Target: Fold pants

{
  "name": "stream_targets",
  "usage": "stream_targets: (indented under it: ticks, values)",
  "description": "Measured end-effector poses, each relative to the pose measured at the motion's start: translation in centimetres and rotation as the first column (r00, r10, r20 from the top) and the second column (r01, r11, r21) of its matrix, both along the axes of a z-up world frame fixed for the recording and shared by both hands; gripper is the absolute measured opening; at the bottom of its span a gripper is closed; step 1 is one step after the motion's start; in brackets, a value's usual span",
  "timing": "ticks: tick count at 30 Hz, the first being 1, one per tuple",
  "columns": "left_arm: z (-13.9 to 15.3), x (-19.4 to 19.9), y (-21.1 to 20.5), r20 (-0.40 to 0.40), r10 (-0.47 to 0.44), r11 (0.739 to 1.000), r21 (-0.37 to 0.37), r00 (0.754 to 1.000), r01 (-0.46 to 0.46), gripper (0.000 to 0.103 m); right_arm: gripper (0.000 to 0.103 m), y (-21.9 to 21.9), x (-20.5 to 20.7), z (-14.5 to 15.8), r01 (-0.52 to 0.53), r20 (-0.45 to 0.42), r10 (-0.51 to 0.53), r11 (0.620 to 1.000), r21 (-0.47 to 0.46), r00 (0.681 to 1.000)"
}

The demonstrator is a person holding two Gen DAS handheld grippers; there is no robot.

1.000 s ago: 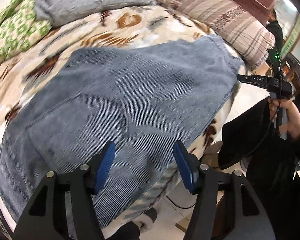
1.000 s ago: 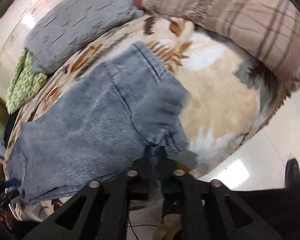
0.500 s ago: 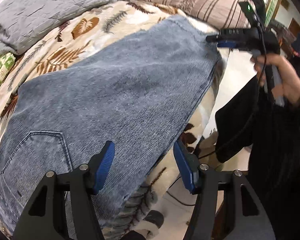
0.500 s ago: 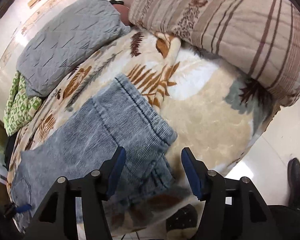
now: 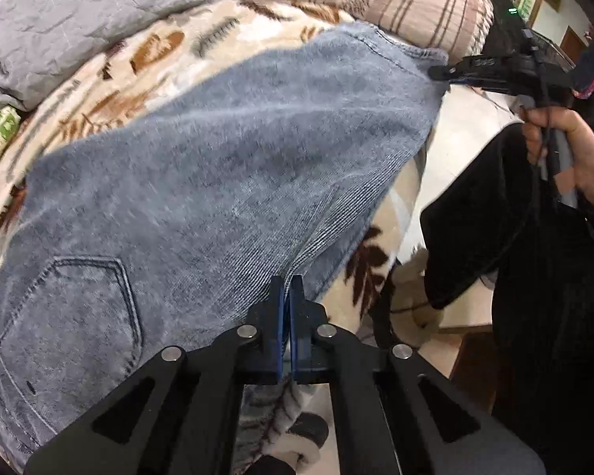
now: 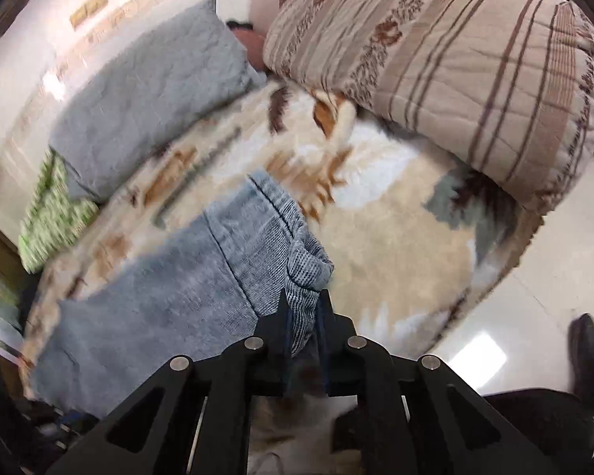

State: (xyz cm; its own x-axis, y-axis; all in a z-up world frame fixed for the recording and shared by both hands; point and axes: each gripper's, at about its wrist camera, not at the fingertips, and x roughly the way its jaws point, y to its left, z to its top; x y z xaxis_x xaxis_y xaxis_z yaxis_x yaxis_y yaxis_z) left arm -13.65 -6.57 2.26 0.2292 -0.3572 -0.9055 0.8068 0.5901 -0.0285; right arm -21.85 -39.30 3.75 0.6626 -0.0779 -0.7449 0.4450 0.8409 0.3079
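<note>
The left gripper (image 5: 285,289), at the bottom centre of the left view, is seen with its jaws just closed and pinched onto the near edge of the pants (image 5: 217,182), a thin fold of denim caught between the pads. The right gripper (image 6: 304,308), at the bottom centre of the right view, has likewise just been closing, and a bunched corner of the leg hem is held between its pads; the same tool is seen at the upper right of the left view, carried in a hand (image 5: 566,150). The pants are spread across the middle of both views on a leaf-print blanket (image 5: 111,79), with a back pocket (image 5: 79,316) at the lower left of the left view. The step in hand is judged to be the taking of two grips along the near side ahead of a fold. The next move likely calls for both ends to be lifted together and carried evenly across, so that the cloth is kept taut and the edges are laid in line. Counted: one pair of pants, two grippers, one blanket, one grey pillow (image 6: 146,91) at the upper left, one striped quilt (image 6: 455,71) at the upper right, one green-patterned cloth (image 6: 51,213) at the left edge.
</note>
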Motion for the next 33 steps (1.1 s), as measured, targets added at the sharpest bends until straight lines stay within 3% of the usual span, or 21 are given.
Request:
stream_targets:
  ticks: [3,5,8,11,13,16,17,20,21,22,23,24,29,33]
  values:
    - [-0.6,-0.2,0.0,-0.017,-0.007,1.000,0.015,1.000,0.007,0.001,0.019,-0.5,0.9,-3.1,0.002,-0.096,0.002,0.999,0.033,0.995]
    - [-0.5,-0.2,0.0,-0.021,-0.004,1.000,0.005,1.000,0.005,0.001,0.046,-1.0,0.6,-3.8,0.041,-0.109,-0.038,0.999,0.029,0.993]
    - [0.5,-0.2,0.4,-0.051,0.000,1.000,-0.024,0.999,-0.001,0.002,0.049,-1.8,-0.4,-2.7,0.063,-0.098,-0.063,0.998,0.001,0.993]
    - [2.6,-0.3,0.9,-0.071,0.000,0.997,-0.073,0.998,-0.005,0.020,0.051,-2.5,-0.5,-0.7,0.048,-0.067,-0.049,0.999,-0.025,0.997]
    - [4.1,-0.3,1.0,-0.064,0.001,0.993,-0.114,0.998,-0.009,0.047,0.057,-2.7,0.5,0.9,0.006,-0.025,-0.007,0.999,-0.043,1.000]
    - [5.9,0.5,0.8,-0.073,0.012,0.982,-0.187,0.997,-0.026,0.056,0.069,-2.7,3.8,2.6,-0.098,0.038,0.100,0.993,-0.064,0.994]
    - [6.1,1.1,0.6,-0.076,0.025,0.979,-0.202,0.997,-0.040,0.057,0.073,-2.5,5.1,2.7,-0.127,0.034,0.130,0.989,-0.079,0.991]
    - [5.2,4.1,0.0,-0.099,0.112,0.971,-0.202,0.989,-0.130,0.060,0.073,-1.9,9.8,1.9,-0.195,-0.036,0.193,0.975,-0.105,0.981]
    - [4.3,5.4,-0.1,-0.114,0.163,0.966,-0.186,0.980,-0.182,0.060,0.072,-1.8,10.8,1.5,-0.204,-0.051,0.200,0.973,-0.107,0.979]
    - [3.5,6.4,0.0,-0.124,0.202,0.960,-0.173,0.972,-0.222,0.060,0.062,-1.8,12.0,0.7,-0.210,-0.065,0.204,0.973,-0.098,0.977]
    - [2.9,7.2,0.1,-0.130,0.225,0.955,-0.167,0.966,-0.245,0.060,0.030,-1.7,12.5,0.3,-0.213,-0.071,0.208,0.973,-0.085,0.976]
    - [2.2,7.7,0.5,-0.132,0.247,0.951,-0.160,0.960,-0.266,0.060,0.013,-1.6,12.9,-0.1,-0.221,-0.078,0.216,0.973,-0.070,0.973]
    - [-1.1,7.4,0.8,-0.091,0.246,0.965,-0.066,0.965,-0.252,0.059,0.006,-1.4,12.1,-0.4,-0.165,-0.051,0.159,0.975,-0.151,0.986]
    - [-1.5,7.0,1.0,-0.055,0.237,0.967,-0.082,0.970,-0.241,0.059,0.000,-3.2,11.9,-2.0,-0.095,-0.075,0.084,0.983,-0.158,0.994]
